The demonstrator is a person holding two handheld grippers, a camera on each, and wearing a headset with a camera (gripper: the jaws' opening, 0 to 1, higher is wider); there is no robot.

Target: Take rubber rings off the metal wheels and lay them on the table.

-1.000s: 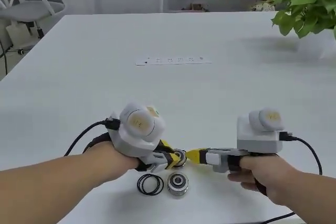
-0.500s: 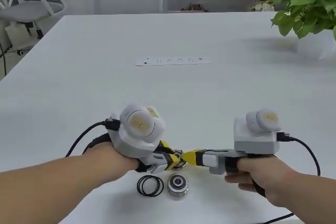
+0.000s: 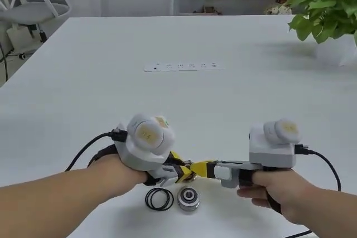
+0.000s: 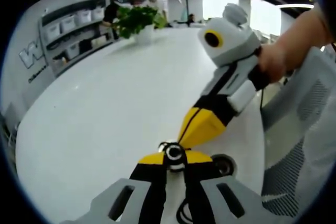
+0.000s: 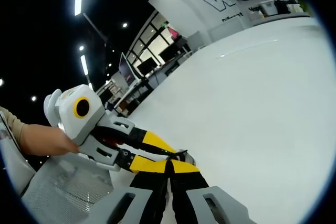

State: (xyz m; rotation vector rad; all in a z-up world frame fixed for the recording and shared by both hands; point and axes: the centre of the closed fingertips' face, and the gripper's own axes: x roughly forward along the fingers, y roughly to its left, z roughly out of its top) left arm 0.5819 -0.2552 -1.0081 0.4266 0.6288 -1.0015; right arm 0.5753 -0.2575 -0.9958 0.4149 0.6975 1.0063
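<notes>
Small steel wheel (image 4: pixel 174 153), dark-rimmed (loose rings (image 3: pixel 159 198) nearby). My L gripper (image 3: pixel 184 171) clamps it; R gripper (image 3: pixel 197 168) pinched together, tip-to-tip.

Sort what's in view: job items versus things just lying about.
Job: metal wheel gripped in the left claw; right claw at it; second metal wheel and loose rubber rings on the table.
Lying about: power strip, potted plant, office chair.
</notes>
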